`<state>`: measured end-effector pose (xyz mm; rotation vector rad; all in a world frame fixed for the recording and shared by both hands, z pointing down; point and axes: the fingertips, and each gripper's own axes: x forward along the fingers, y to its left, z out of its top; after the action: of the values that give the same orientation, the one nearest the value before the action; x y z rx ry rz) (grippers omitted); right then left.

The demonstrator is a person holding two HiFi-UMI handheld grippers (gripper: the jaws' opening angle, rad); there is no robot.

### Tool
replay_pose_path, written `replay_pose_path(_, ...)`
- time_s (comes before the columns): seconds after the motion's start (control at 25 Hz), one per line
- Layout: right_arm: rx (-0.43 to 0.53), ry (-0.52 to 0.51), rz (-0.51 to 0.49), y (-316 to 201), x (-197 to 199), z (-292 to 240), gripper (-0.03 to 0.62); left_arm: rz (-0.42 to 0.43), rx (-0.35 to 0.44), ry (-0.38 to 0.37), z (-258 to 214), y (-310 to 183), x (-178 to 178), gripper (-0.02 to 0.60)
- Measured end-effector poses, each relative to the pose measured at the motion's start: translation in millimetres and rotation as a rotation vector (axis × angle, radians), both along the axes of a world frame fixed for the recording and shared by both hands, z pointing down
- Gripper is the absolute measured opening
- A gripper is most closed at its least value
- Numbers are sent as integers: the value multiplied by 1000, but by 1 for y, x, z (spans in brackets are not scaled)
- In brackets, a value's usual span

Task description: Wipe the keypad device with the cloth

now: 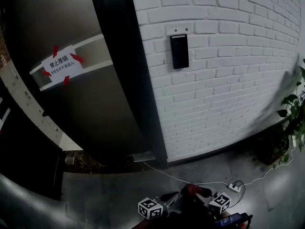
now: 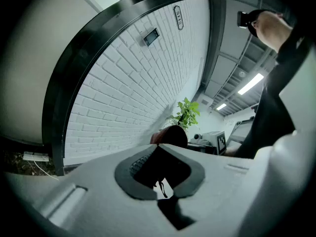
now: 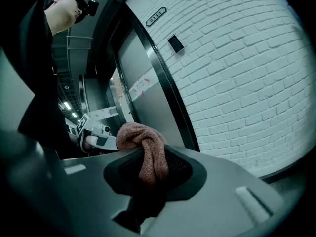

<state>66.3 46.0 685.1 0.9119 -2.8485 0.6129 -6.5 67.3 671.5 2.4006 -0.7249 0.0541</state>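
The black keypad device (image 1: 179, 51) hangs on the white brick wall, right of the dark door frame; it also shows small in the left gripper view (image 2: 151, 36) and the right gripper view (image 3: 175, 43). Both grippers are low at the bottom edge of the head view, far below the keypad device. My right gripper (image 3: 153, 169) is shut on a reddish-brown cloth (image 3: 145, 149), which bunches up above the jaws and shows red in the head view (image 1: 193, 191). My left gripper (image 2: 160, 169) has its dark pads together with nothing between them.
A grey door (image 1: 90, 109) with a taped paper sign (image 1: 59, 66) stands left of the keypad. A white power strip (image 1: 233, 187) and its cable lie on the floor by the wall. A leafy plant (image 1: 293, 113) stands at the right.
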Motion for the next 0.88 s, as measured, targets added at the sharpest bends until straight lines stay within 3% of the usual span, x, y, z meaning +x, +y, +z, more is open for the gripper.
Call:
replay_pose_path(0.44, -17, -27, -64, -116, 3, -28, 86, -37, 16, -12, -30, -108, 14, 4)
replay_pose_path(0.88, -14, -62, -269, -183, -7, -33, 86, -128, 31, -41, -41, -185, 15, 3)
